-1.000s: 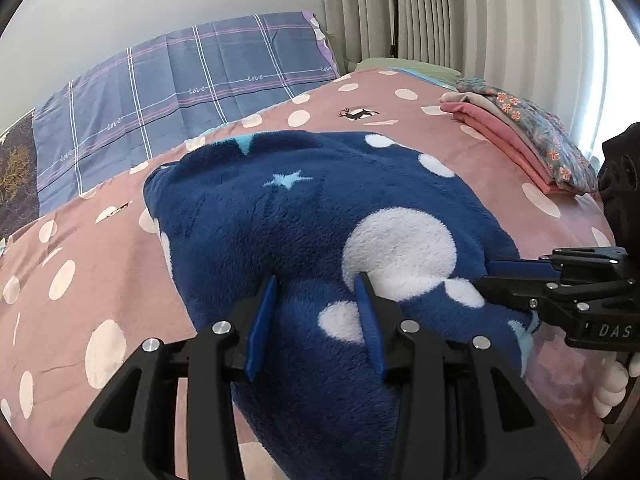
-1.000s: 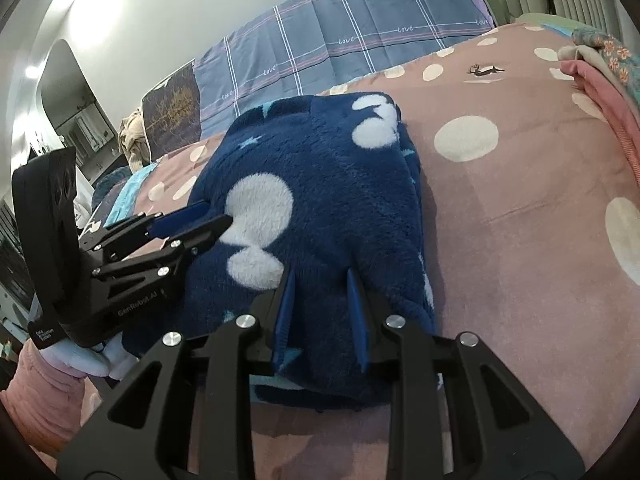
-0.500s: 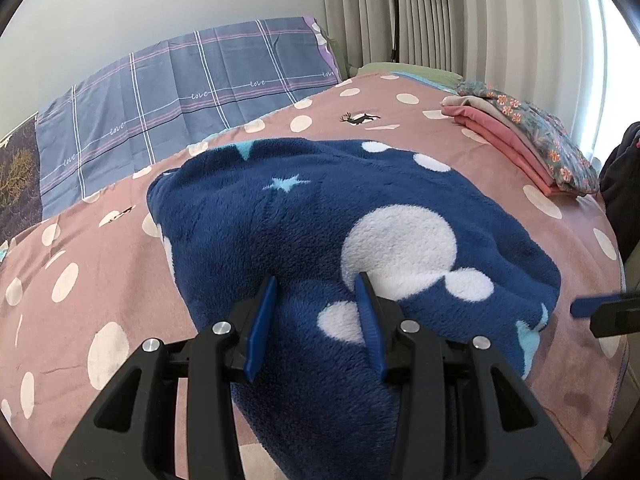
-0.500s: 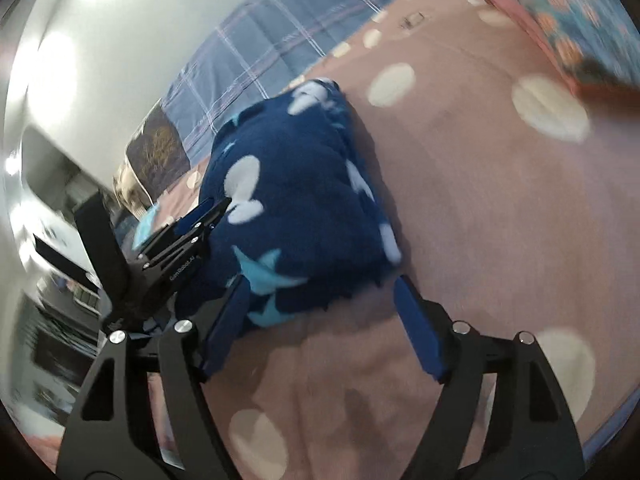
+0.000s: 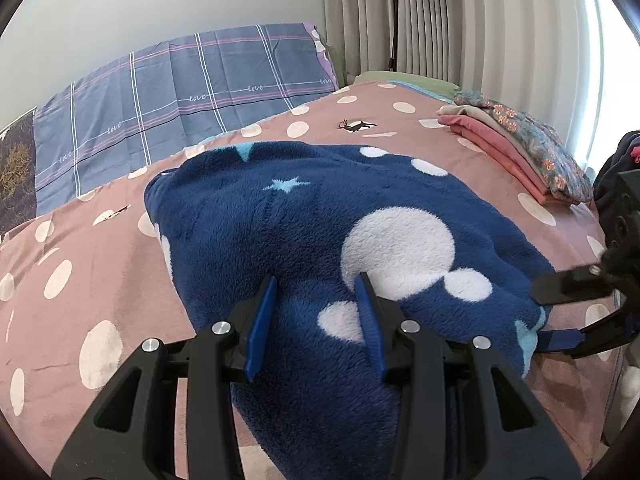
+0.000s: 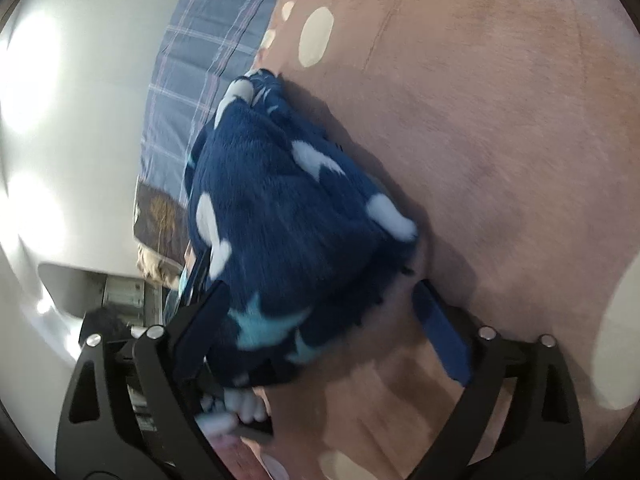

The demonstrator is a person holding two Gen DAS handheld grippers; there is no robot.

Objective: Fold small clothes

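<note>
A navy fleece garment [image 5: 320,216] with white dots and pale blue stars lies bunched on the pink dotted bedspread [image 5: 80,260]. My left gripper [image 5: 316,280] is at its near edge, with the blue pads closed on a thick fold of the fleece. My right gripper [image 5: 548,312] is at the garment's right corner, rolled so that one finger stands above the other. In the right wrist view the right gripper [image 6: 320,294] has its jaws opening wide around that starred corner [image 6: 264,328]. Its right pad stands clear of the cloth.
A folded stack of pink and floral clothes [image 5: 520,148] lies at the far right of the bed. A blue plaid pillow [image 5: 180,96] leans at the head, with curtains [image 5: 460,20] behind. A white-gloved hand [image 6: 240,408] shows low in the right wrist view.
The right gripper let go of the fleece's edge, opened wide, rolled onto its side and sank toward the garment's right corner. The left gripper kept its grip and place.
</note>
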